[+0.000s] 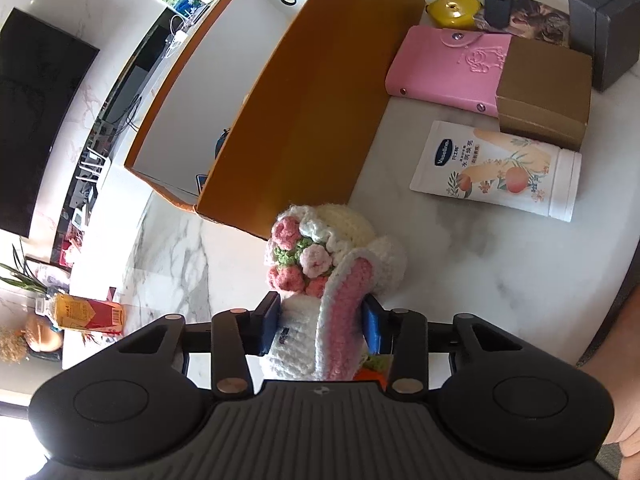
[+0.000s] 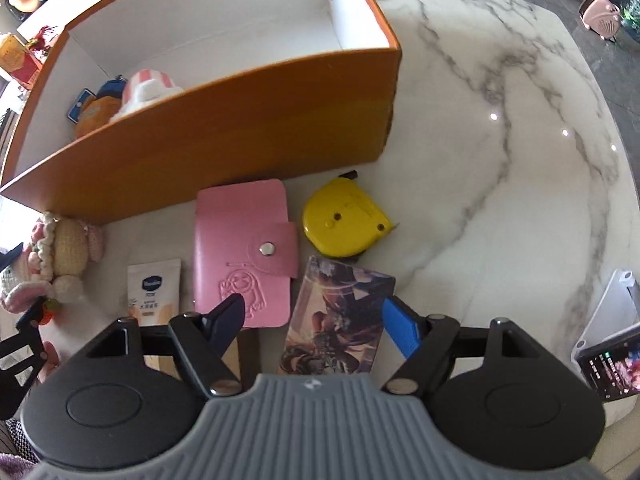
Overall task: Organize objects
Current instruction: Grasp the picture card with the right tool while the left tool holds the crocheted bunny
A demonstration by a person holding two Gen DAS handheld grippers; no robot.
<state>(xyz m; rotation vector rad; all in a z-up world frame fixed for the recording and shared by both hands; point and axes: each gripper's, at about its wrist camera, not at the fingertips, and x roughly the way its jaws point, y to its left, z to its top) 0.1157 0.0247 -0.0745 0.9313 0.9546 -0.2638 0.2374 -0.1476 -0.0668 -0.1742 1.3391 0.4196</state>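
Note:
My left gripper (image 1: 320, 326) is shut on a crocheted doll (image 1: 324, 276), white and pink with knitted flowers, held just in front of the orange box (image 1: 304, 92). The doll also shows at the left edge of the right wrist view (image 2: 60, 256). My right gripper (image 2: 312, 320) is open and empty, above an illustrated card pack (image 2: 340, 316). Beside it lie a pink card wallet (image 2: 244, 248), a yellow tape measure (image 2: 344, 224) and a white Vaseline tube (image 2: 154, 292). The orange box (image 2: 240, 148) holds a striped plush toy (image 2: 148, 88) and an orange item.
A brown box (image 1: 544, 92) lies on the pink wallet (image 1: 444, 68) next to a grey box (image 1: 608, 28). The Vaseline tube (image 1: 496, 172) lies on the marble table (image 2: 500, 160). A phone on a stand (image 2: 612, 356) is at the right edge.

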